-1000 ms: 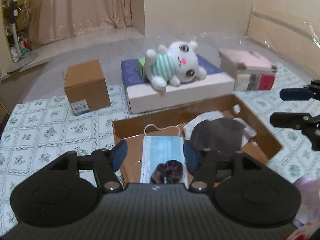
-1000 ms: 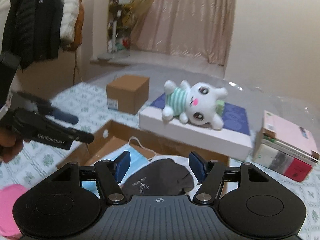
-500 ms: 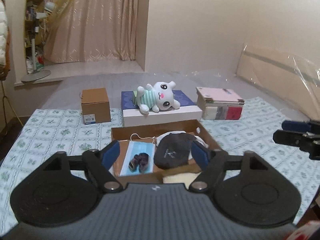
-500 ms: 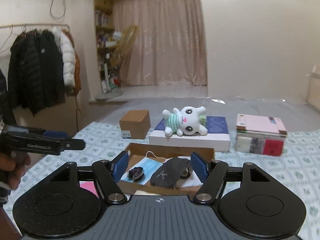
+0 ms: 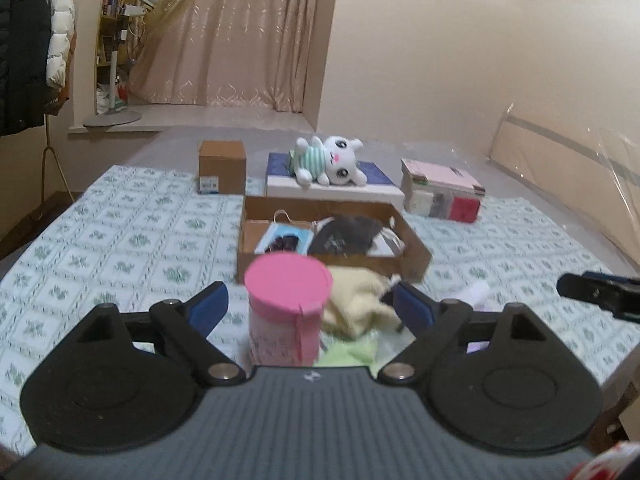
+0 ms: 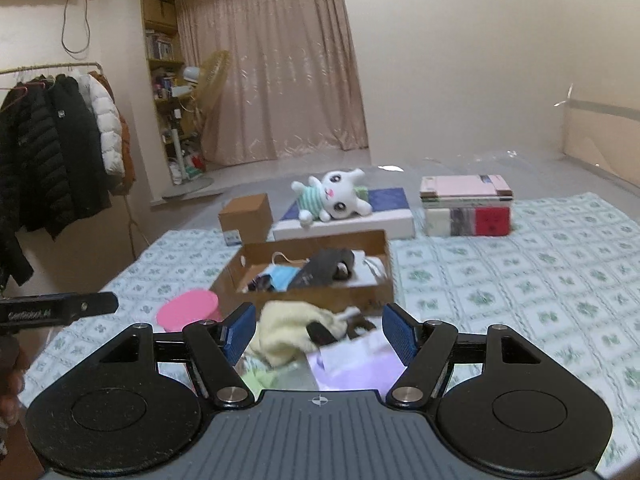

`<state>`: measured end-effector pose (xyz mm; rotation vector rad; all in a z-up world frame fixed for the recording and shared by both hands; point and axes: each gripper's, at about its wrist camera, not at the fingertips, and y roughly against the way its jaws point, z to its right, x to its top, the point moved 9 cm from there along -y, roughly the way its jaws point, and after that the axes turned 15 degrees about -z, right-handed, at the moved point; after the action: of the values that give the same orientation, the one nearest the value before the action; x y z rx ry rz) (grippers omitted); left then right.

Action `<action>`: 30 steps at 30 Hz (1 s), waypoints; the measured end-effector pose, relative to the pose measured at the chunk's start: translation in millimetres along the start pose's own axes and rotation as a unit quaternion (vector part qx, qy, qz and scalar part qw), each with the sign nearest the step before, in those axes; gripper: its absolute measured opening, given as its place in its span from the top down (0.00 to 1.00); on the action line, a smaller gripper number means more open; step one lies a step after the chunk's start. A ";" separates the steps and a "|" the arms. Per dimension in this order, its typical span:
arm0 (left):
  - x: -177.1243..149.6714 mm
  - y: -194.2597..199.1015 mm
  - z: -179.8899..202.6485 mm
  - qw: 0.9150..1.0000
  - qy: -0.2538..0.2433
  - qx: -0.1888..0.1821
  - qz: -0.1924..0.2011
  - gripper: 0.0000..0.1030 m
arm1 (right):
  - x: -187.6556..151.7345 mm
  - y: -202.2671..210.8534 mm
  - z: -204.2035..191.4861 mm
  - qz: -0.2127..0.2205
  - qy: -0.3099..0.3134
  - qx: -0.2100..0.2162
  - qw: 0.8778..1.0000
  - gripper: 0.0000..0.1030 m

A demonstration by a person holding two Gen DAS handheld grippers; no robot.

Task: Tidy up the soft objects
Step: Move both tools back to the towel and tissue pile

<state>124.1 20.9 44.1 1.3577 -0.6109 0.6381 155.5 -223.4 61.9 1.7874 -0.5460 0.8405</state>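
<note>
A green-and-white patterned quilt [image 5: 120, 236] covers the surface, with grey floor behind it running to a pink curtain [image 6: 276, 72], a bookshelf [image 6: 160, 48] and a rack of coats [image 6: 52, 152]. The open cardboard box [image 5: 412, 252] holds a blue face mask [image 6: 280, 274] and a dark cap [image 5: 348, 234]. Just before it lie a pale yellow cloth [image 6: 288, 330] and a pink-lidded canister [image 5: 286, 308]. A white plush bunny [image 6: 332, 200] rests on a flat box behind. The left gripper [image 5: 308, 308] is opening, empty; the right gripper [image 6: 318, 330] stands apart, empty.
</note>
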 end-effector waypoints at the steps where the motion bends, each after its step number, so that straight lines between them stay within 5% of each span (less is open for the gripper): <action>1: -5.9 0.0 1.9 1.000 -0.002 0.002 -0.002 0.14 | -2.8 -0.4 -1.3 -0.003 0.002 -0.002 1.000 0.32; 9: -47.9 -8.0 15.2 0.999 -0.024 0.014 -0.028 0.14 | -31.6 -5.2 -6.4 -0.023 0.010 -0.006 1.000 0.32; 30: -64.6 -31.6 19.9 0.997 -0.045 0.019 -0.054 0.14 | -52.8 -24.9 -2.3 -0.051 0.005 -0.015 0.999 0.32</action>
<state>101.9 -6.0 -21.8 1.4513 -0.5951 0.5066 137.9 -213.7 7.0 1.7686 -0.4544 0.7667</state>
